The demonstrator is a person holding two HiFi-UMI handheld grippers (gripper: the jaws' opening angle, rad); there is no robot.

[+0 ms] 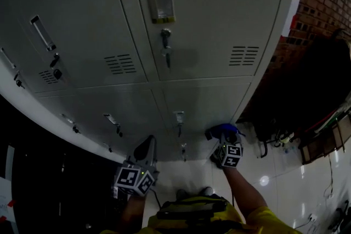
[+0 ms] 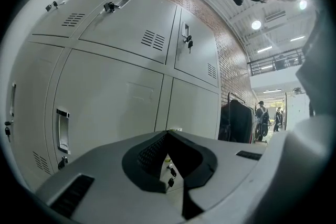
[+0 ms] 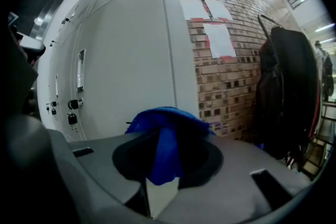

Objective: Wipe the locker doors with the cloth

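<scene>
A bank of grey locker doors (image 1: pixel 208 19) with recessed handles and keys fills the head view. My right gripper (image 1: pixel 224 138) is shut on a blue cloth (image 3: pixel 167 136), which bunches out over its jaws. It is held low near the bottom right locker door (image 1: pixel 203 104), by the bank's right edge. The cloth (image 1: pixel 222 130) looks close to the door; contact cannot be told. My left gripper (image 1: pixel 146 149) hangs low to the left, jaws closed together with nothing between them. In its own view it (image 2: pixel 167 134) points at the lockers (image 2: pixel 115 97).
A brick wall (image 3: pixel 223 55) with white paper sheets stands right of the lockers. A dark coat on a rack (image 3: pixel 291 92) hangs further right. Keys dangle from the door locks (image 1: pixel 165 52). Glossy white floor (image 1: pixel 285 189) lies below, with cables at the right.
</scene>
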